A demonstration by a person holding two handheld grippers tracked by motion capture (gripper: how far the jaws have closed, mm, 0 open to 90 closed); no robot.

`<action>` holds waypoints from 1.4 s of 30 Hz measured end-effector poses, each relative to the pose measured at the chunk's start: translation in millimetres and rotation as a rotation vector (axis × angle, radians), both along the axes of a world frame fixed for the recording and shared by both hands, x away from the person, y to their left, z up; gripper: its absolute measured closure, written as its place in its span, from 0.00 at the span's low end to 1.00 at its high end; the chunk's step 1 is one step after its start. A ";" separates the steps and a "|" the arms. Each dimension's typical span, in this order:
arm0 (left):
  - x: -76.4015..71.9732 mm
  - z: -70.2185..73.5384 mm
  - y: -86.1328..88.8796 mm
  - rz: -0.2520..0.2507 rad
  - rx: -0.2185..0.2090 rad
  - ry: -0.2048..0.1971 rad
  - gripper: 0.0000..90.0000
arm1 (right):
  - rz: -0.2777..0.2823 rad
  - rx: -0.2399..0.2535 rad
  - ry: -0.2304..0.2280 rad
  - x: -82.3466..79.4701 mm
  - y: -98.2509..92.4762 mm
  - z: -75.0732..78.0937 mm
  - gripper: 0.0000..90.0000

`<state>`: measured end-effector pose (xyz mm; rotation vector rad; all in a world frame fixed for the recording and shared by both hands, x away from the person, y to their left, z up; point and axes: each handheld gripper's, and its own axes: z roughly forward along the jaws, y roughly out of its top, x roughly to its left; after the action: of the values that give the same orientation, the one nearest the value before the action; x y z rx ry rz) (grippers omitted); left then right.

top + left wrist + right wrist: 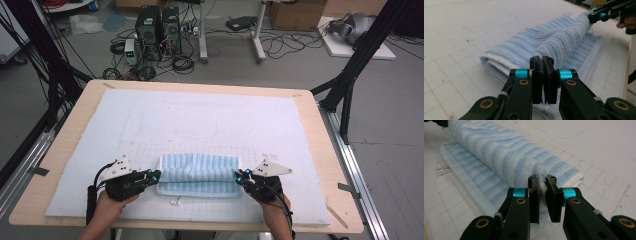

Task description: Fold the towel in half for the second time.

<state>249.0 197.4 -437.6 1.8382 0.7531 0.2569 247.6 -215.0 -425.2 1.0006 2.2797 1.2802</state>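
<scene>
A blue-and-white striped towel (200, 175) is seen lying near the front edge of a pale foam mat (200, 120) that covers a light wooden table (320, 150). The towel is partly folded: an upper fold is raised across its width, while a flat lower layer is left spread on the mat beneath it. A small white label (175, 202) is seen at the towel's near edge.

The towel's left end is pinched by the left gripper (156, 174), held in the person's left hand (107, 207). In the left gripper view, the black jaws of the left gripper (542, 62) are shown pressed together on a thin edge of the cloth, with the striped fold rising away behind them. At the far end of the fold, the other gripper (596, 15) is seen clamped on the cloth.

The towel's right end is gripped in the same way by the right gripper (239, 176), held in the right hand (275, 212). In the right gripper view, a tuft of white terry is seen squeezed between the jaws of the right gripper (542, 183), and the fold is stretched off towards the upper left.

Beyond the table, computer towers (159, 30), loose cables (280, 45) and a cardboard box (297, 14) are seen on the grey floor.
</scene>
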 end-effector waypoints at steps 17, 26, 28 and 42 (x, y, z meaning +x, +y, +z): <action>14.7 10.7 0.7 0.112 -0.073 0.021 0.58 | -0.013 0.088 -0.024 -6.2 -3.1 9.2 0.67; 36.1 -5.5 -28.4 0.071 0.067 0.115 0.62 | -0.007 -0.038 0.028 26.0 25.3 -2.2 0.63; 35.8 -9.6 -30.0 0.064 0.098 0.135 0.62 | 0.014 -0.061 0.038 26.3 28.7 -7.0 0.61; 27.9 -12.5 -18.0 0.051 0.156 0.098 0.65 | 0.103 -0.115 0.022 11.9 6.8 -24.1 0.51</action>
<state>276.8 179.4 -450.1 1.9920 0.8698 0.2662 259.5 -208.2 -449.3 0.8729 2.4195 1.1663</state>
